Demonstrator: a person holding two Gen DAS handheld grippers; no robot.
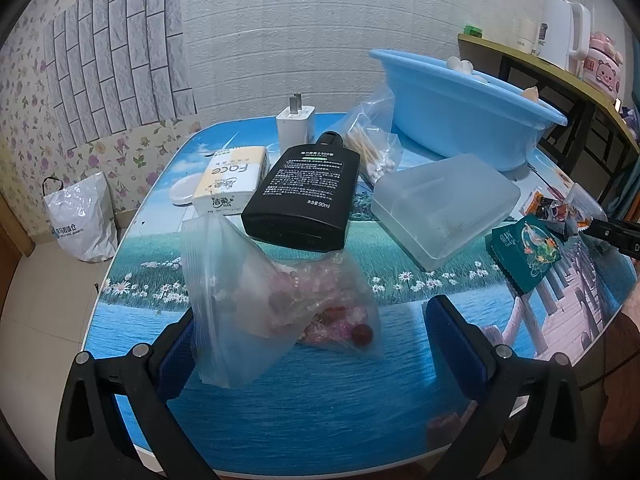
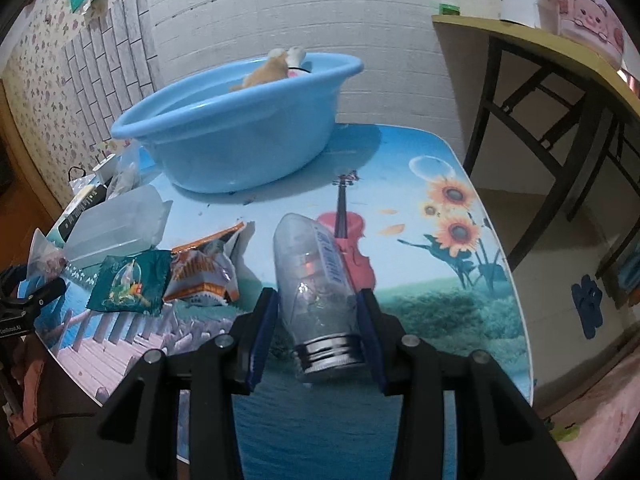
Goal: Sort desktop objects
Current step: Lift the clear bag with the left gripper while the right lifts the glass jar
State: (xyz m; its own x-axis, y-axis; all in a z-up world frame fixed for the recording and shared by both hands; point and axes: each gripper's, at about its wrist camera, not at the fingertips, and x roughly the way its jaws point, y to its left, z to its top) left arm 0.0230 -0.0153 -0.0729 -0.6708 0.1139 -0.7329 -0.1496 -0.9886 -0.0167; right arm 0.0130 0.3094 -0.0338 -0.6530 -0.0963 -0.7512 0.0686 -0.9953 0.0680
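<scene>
The clear bottle [image 2: 316, 292] lies on its side near the front edge of the table [image 2: 440, 312], its threaded metal neck pointing back toward the camera and its rounded base toward the blue basin [image 2: 224, 128]. The right gripper [image 2: 318, 316] straddles it low on the body, one blue pad on each side; the pads look to be touching or very nearly touching the plastic, but I cannot tell whether they are pressing yet. Taking it across the narrow width, just above the neck, seems a sensible choice, since a smooth round bottle would likely roll out of a looser hold.

Just to the left of the bottle lie an orange snack packet [image 2: 204, 272] and a green sachet [image 2: 132, 280], overlapping at their edges, with a frosted plastic box [image 2: 116, 228] behind them.

The basin already holds small toy figures [image 2: 280, 66], so it is probably where sorted things go.

In the left view, the left gripper [image 1: 316, 344] is spread wide around a zip bag of pink beads [image 1: 280, 300]; the left pad is against the bag's edge, the right pad stands apart. Behind the bag lie a black bottle [image 1: 304, 192], a tissue pack [image 1: 232, 180], a white charger [image 1: 296, 124] and a bag of cotton swabs [image 1: 372, 148]
</scene>
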